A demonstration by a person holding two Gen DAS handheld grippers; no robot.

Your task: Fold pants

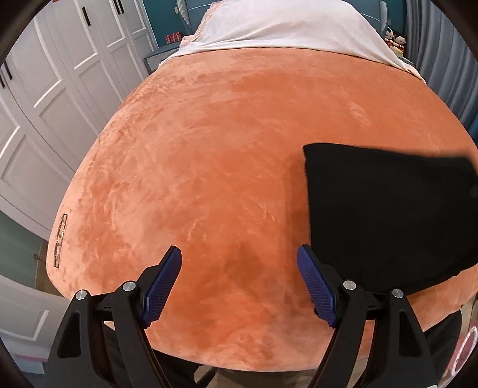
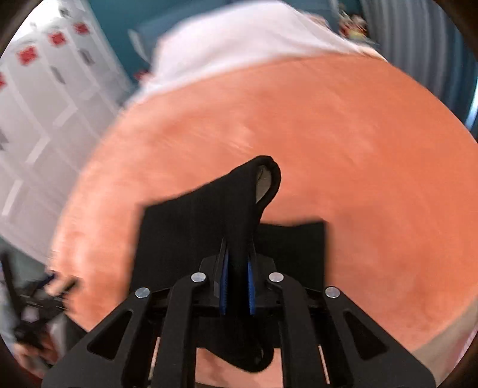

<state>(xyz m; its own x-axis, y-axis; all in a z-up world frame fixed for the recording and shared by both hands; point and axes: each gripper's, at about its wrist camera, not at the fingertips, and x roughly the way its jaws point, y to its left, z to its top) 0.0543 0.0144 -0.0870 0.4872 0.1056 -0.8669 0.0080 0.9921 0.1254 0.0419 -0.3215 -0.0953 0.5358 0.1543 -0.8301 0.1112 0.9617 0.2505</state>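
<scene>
The black pants (image 1: 388,215) lie folded on the orange bed cover (image 1: 209,149), at the right of the left wrist view. My left gripper (image 1: 239,283) is open and empty, just left of the pants' near edge. In the right wrist view my right gripper (image 2: 237,280) is shut on a fold of the black pants (image 2: 227,209) and holds it lifted above the rest of the garment, which lies flat below. A pale inner lining (image 2: 264,182) shows at the raised fold's tip. The right view is motion-blurred.
A white sheet (image 1: 283,27) covers the bed's far end. White wardrobe doors (image 1: 44,104) stand to the left. The bed's near edge drops to the floor below both grippers. My left gripper and hand show blurred at the lower left of the right wrist view (image 2: 35,313).
</scene>
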